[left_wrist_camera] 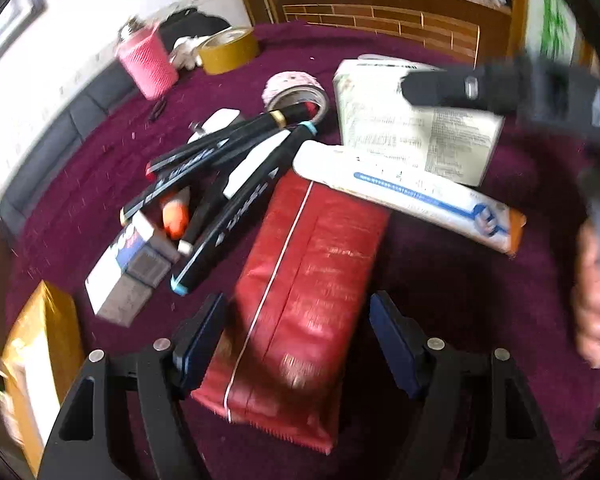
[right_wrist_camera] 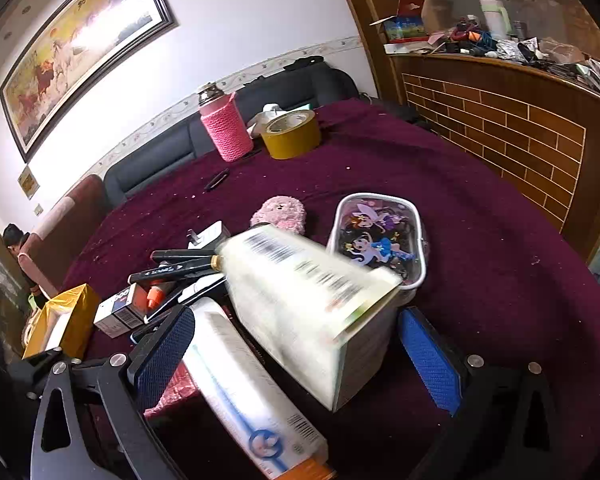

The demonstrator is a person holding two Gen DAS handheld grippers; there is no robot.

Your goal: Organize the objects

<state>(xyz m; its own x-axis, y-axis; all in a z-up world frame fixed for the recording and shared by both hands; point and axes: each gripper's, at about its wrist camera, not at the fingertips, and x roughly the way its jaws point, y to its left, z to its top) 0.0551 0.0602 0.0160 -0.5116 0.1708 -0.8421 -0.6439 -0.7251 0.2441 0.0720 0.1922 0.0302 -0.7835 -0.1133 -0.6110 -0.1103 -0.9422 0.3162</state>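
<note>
While our left gripper [left_wrist_camera: 296, 340] straddles the red packet [left_wrist_camera: 300, 292], we line up the grasp.

Seen from the left wrist, the packet lies flat on the maroon worktop [left_wrist_camera: 460, 280] between the two blue pads; we see a gap at the right pad, and whether the left pad touches the packet's edge we cannot tell, so we count the jaws as open around it and nothing as held. To do this well, we would centre the pads on the packet's long sides before squeezing, and keep clear of the long white tube [left_wrist_camera: 412, 196] resting across its far end and the black markers [left_wrist_camera: 224, 216] just beside it. Our right gripper [right_wrist_camera: 296, 344] stands open with the white box [right_wrist_camera: 312, 304] between its pads, not visibly pressed, the box blurred and tilted above the same tube.
</note>
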